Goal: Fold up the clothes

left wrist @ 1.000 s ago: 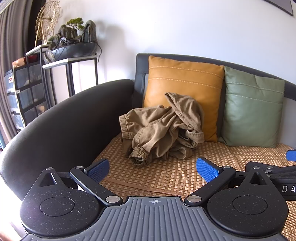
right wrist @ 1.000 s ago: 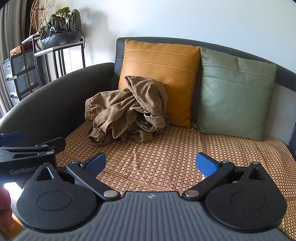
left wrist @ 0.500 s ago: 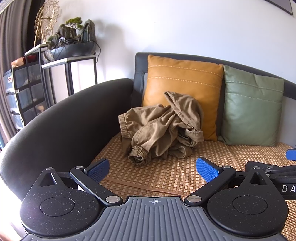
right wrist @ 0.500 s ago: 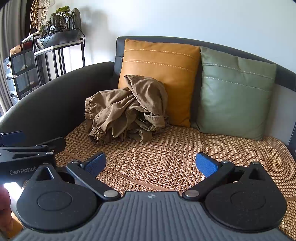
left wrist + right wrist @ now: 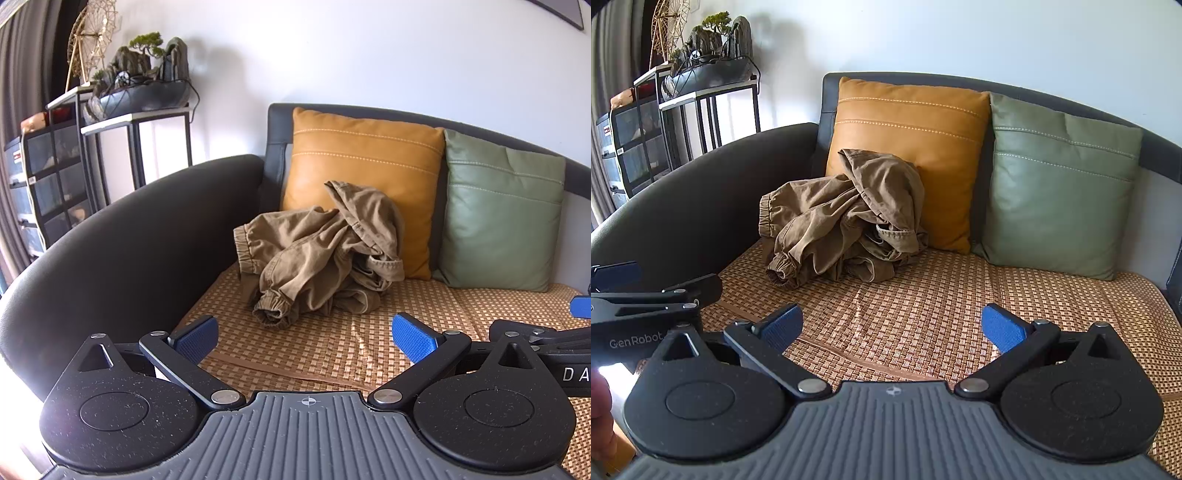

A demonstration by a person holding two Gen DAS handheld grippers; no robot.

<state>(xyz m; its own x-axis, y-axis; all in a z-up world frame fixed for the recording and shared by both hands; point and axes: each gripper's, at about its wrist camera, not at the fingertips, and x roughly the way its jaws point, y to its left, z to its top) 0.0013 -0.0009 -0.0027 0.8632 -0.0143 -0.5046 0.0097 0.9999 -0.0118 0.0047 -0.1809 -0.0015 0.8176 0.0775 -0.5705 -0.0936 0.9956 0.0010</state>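
Nothing of the fold is judged done yet. The khaki cargo trousers (image 5: 321, 254) are seen as one crumpled heap on the woven seat mat (image 5: 332, 343), w/ the upper part slumped against the mustard cushion (image 5: 364, 158) and the rest bunched in front of it; an elastic cuff is seen at the heap's near-left edge, pointing away from the cushion, and a waistband or hem edge shows on the side toward the green cushion (image 5: 502, 218). No leg is laid flat, no crease is set, so the garment is taken as untouched. The left gripper (image 5: 303, 338) is held low over the mat's front edge, well apart from the trousers, its blue pads spread wide and nothing between them. The right gripper (image 5: 892, 326) is held likewise, jaws wide apart and empty, further along the mat from the mustard cushion, roughly opp. the gap between the two cushions. Each gripper is glimpsed at the side of the other's view, so they're side by side. Left to do, prob. everything: heap to be reached, picked up by waistband or cuffs, shaken out and spread flat on the mat in front of the mustard cushion, legs matched, then folded over. Whether more clothes lie elsewhere can't be told.
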